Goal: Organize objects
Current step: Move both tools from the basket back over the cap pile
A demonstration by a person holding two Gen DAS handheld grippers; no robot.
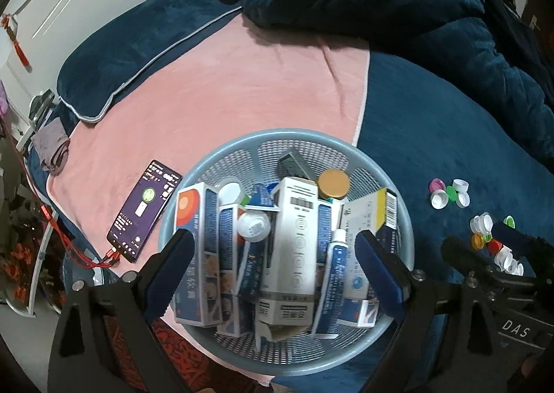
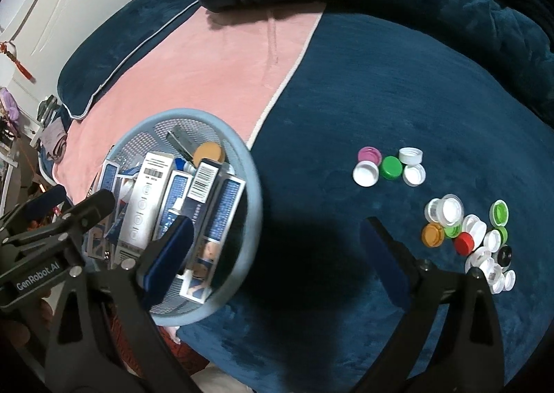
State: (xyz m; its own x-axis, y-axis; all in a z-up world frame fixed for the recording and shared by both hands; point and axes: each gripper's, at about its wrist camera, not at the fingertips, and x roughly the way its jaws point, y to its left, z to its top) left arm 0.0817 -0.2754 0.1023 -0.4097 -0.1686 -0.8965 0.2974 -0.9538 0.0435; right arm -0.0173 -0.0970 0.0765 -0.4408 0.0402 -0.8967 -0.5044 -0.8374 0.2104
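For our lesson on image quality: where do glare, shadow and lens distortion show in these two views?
Left wrist view: glare whitens the tall white box in the basket; bed edges bow. Right wrist view: a dark shadow lies on the blue blanket between the open jaws; corners go black.

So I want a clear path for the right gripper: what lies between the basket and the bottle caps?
Only bare dark blue blanket, shown best in the right wrist view: nothing sits between the basket and the bottle caps.

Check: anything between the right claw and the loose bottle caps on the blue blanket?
Nothing visible. The right claw is open over bare blue blanket, and the bottle caps lie just to its right in the right wrist view. The basket sits on the opposite side, behind the claw's left finger.
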